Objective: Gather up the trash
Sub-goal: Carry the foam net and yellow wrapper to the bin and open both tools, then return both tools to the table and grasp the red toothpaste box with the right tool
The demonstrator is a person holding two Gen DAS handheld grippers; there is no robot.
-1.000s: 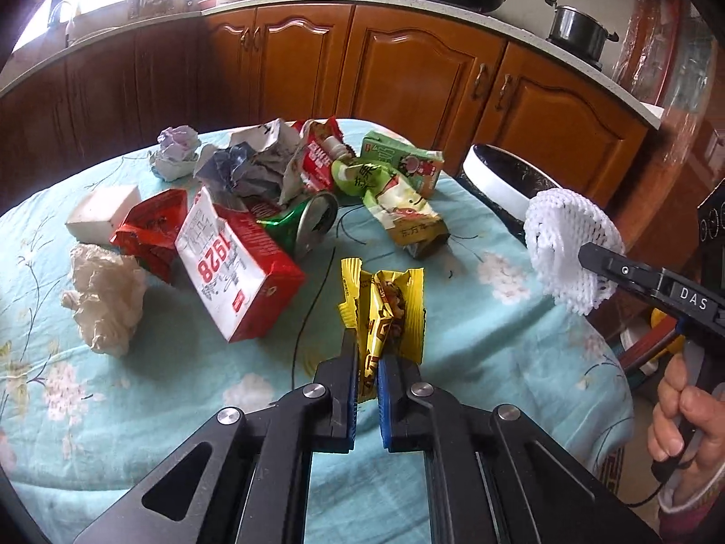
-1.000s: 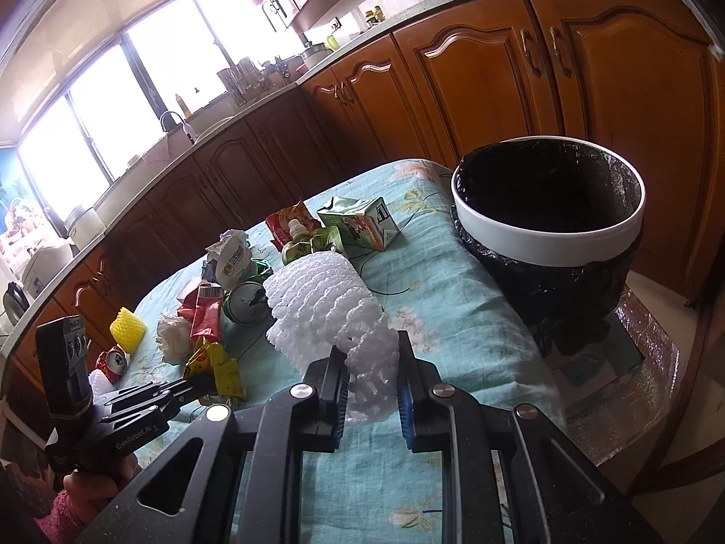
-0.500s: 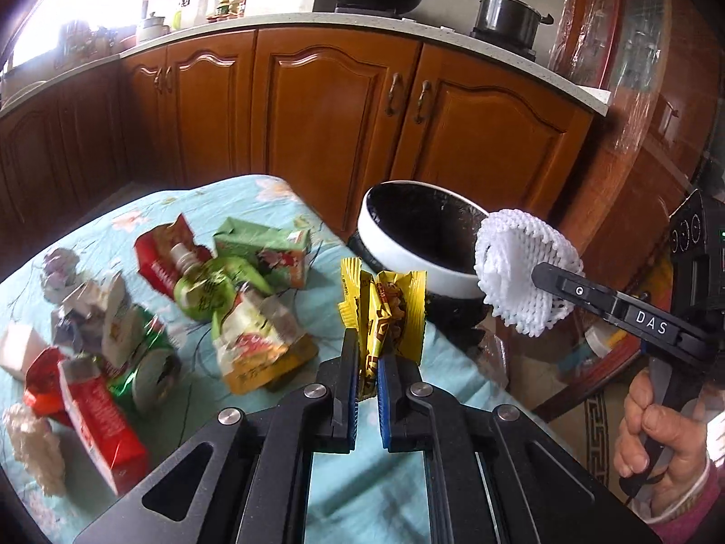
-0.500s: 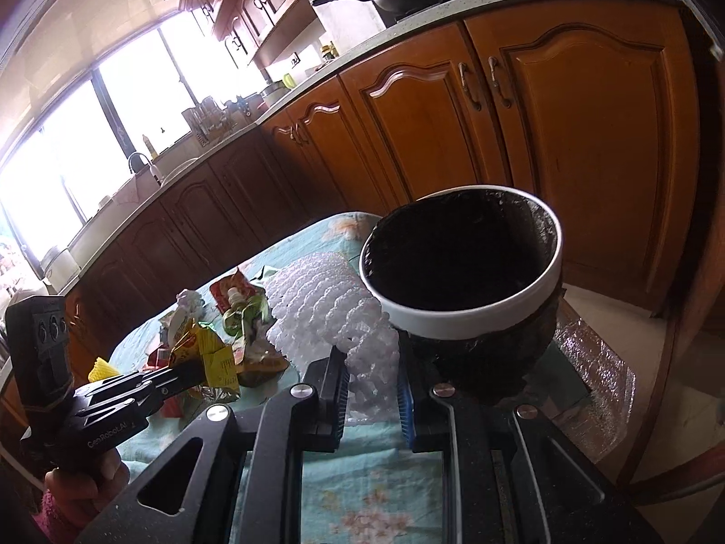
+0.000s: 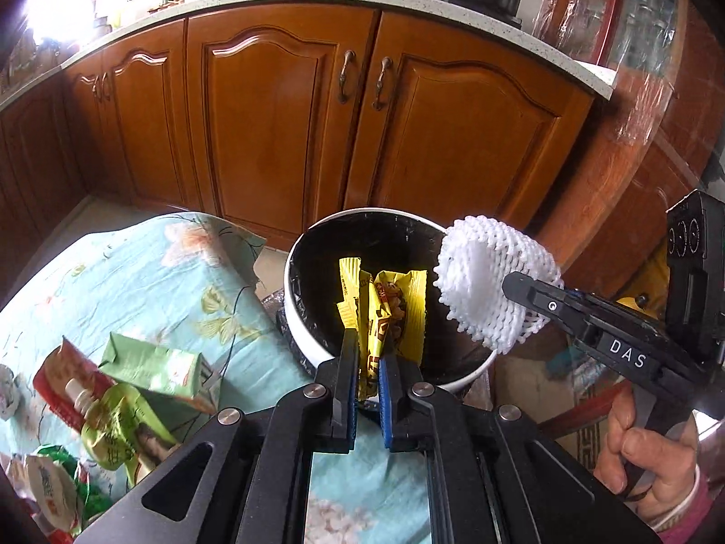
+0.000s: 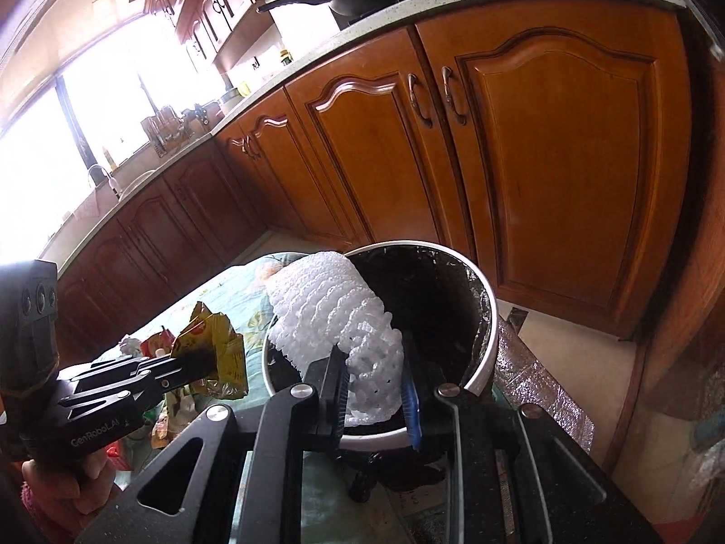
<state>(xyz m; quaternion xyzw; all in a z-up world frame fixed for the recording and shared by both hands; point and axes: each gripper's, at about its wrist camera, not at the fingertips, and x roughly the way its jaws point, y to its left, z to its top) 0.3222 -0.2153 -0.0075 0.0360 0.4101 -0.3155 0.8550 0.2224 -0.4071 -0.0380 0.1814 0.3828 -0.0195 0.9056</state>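
My left gripper [image 5: 368, 353] is shut on a yellow snack wrapper [image 5: 385, 303] and holds it over the near rim of the white bin with a black liner [image 5: 303, 331]. My right gripper [image 6: 374, 385] holds a white foam fruit net [image 6: 335, 313] over the bin's mouth [image 6: 487, 353]; its jaws stand wider than before, with the net still between the pads. The net also shows in the left wrist view [image 5: 489, 285], above the bin's right side. The left gripper with the wrapper [image 6: 217, 344] shows at the left of the right wrist view.
The table with a teal floral cloth [image 5: 136, 281] lies left of the bin. On it are a green carton [image 5: 154, 367], a green pouch [image 5: 122, 430] and a red packet [image 5: 59, 381]. Wooden cabinets [image 5: 281, 122] stand behind. A chair [image 5: 602, 403] is at the right.
Both grippers have swung right from the table to above the bin, carrying the wrapper and the net. The right gripper's jaws have spread wider around the net.
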